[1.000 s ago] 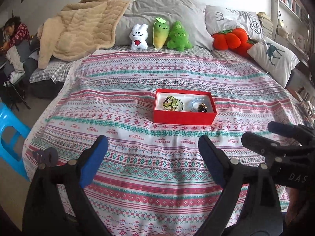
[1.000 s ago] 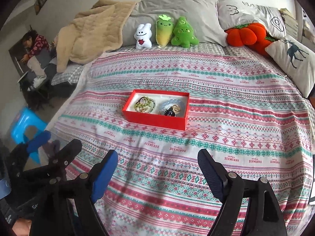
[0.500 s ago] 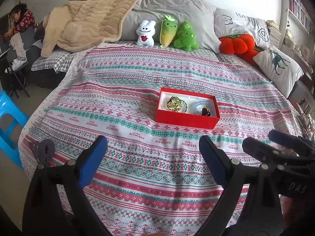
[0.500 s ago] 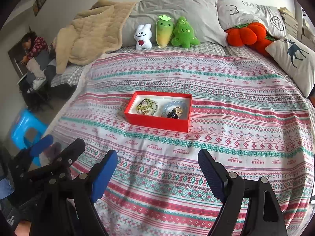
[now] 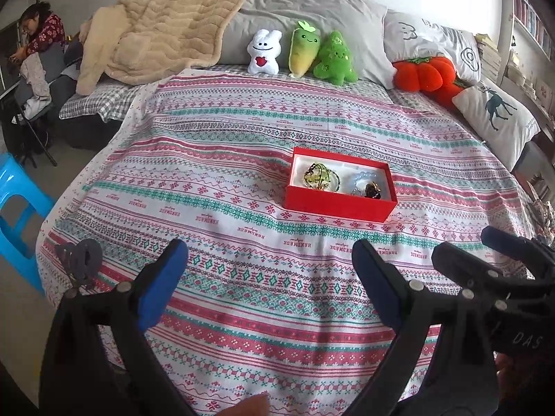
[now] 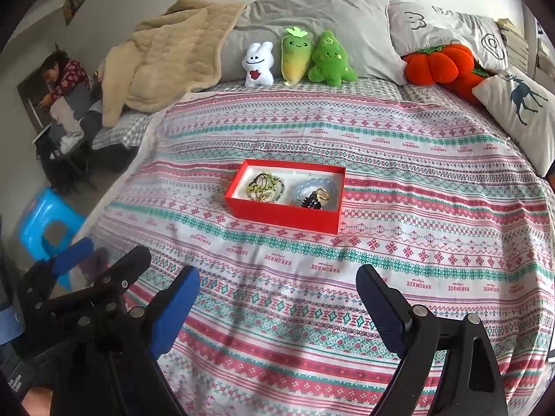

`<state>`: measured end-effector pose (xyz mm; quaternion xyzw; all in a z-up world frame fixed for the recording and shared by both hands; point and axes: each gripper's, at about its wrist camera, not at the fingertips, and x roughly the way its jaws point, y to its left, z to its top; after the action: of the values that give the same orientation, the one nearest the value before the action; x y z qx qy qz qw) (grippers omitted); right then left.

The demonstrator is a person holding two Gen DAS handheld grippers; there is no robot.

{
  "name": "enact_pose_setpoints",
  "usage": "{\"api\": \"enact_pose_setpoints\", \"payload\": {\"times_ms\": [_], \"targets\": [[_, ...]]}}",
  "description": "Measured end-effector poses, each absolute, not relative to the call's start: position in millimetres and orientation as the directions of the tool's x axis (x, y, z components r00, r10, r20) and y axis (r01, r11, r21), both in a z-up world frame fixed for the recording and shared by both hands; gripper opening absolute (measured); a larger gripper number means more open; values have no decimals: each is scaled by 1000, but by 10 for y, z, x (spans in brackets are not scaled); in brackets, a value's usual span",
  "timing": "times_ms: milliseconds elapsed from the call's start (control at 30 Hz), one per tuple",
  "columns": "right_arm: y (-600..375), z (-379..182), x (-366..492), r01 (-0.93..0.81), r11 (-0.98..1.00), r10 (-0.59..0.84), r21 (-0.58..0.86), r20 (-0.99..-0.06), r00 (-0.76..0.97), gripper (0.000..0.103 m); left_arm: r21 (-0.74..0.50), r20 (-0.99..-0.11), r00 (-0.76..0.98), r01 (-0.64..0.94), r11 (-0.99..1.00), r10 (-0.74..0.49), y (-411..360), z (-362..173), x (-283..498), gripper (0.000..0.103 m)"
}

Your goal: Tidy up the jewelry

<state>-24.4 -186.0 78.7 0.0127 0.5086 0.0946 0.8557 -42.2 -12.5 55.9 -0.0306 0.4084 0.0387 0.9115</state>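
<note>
A red box (image 5: 338,204) with a white lining sits on the patterned bedspread (image 5: 242,277); it also shows in the right wrist view (image 6: 282,216). Inside lie a green and gold tangle of jewelry (image 6: 265,187) on the left, a pale blue bead bracelet (image 6: 314,185) and a dark beaded piece with a gold ring (image 6: 317,197) on the right. My left gripper (image 5: 270,277) is open and empty, well short of the box. My right gripper (image 6: 277,298) is open and empty, also short of the box. Each gripper shows at the edge of the other's view.
Plush toys (image 6: 298,59), an orange pumpkin cushion (image 6: 440,64), a deer pillow (image 6: 520,104) and a beige blanket (image 6: 163,55) lie at the head of the bed. A blue stool (image 6: 45,215) stands left of the bed. A person (image 5: 38,34) sits at far left.
Both grippers have drifted slightly; the box sits a little further right in the left view and in the right view. Both stay open and empty.
</note>
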Motion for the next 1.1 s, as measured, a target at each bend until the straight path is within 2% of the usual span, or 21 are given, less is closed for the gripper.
{"api": "enact_pose_setpoints", "payload": {"times_ms": [67, 233, 1100], "targets": [[-1845, 783, -237, -144, 984, 165, 109, -868, 468, 103, -40, -760, 649, -105, 994, 38, -82, 537, -402, 98], [-1850, 773, -216, -130, 985, 164, 116, -867, 471, 103, -62, -773, 634, -115, 991, 25, -41, 507, -397, 102], [-1814, 766, -245, -133, 989, 125, 70, -872, 474, 103, -78, -786, 618, -118, 990, 12, -11, 475, -374, 102]]}}
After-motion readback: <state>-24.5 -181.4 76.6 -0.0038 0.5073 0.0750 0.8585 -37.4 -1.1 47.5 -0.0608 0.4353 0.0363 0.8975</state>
